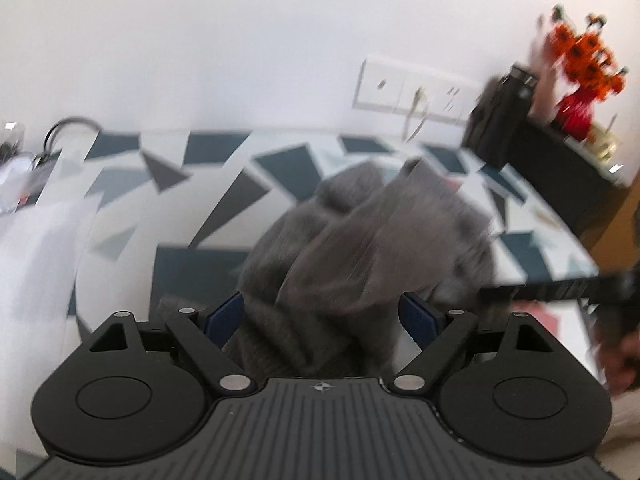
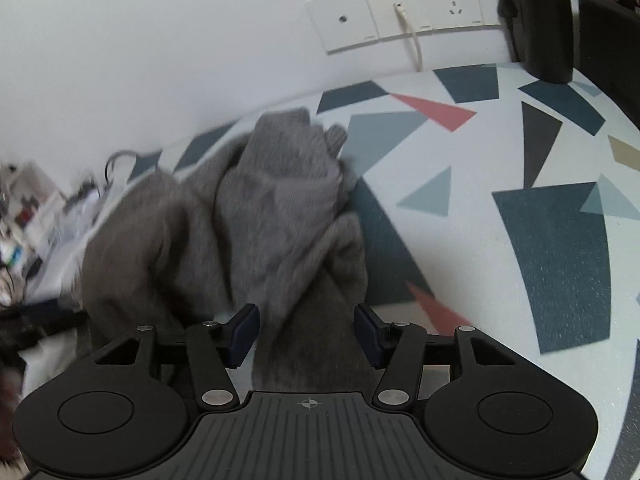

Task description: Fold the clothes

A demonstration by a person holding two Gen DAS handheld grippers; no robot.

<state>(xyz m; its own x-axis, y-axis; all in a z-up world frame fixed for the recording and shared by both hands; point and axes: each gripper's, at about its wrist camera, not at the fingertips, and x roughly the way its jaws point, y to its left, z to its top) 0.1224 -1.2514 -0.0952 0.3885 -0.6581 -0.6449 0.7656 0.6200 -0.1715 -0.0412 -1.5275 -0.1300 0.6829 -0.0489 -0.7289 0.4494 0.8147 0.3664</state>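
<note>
A grey knit garment lies bunched on a table covered in a white cloth with dark geometric shapes. My left gripper is open, its blue pads either side of a fold of the garment that runs between them. The same garment fills the left-centre of the right wrist view. My right gripper is open, with a strip of the grey fabric lying between its blue pads. The left wrist view is motion-blurred. The other gripper's black body shows at the right of the left wrist view.
A white wall with a socket strip and a cable stands behind the table. A black bottle and a red and orange ornament stand at the far right. White cloth and clutter lie at the left. A hand shows at the right edge.
</note>
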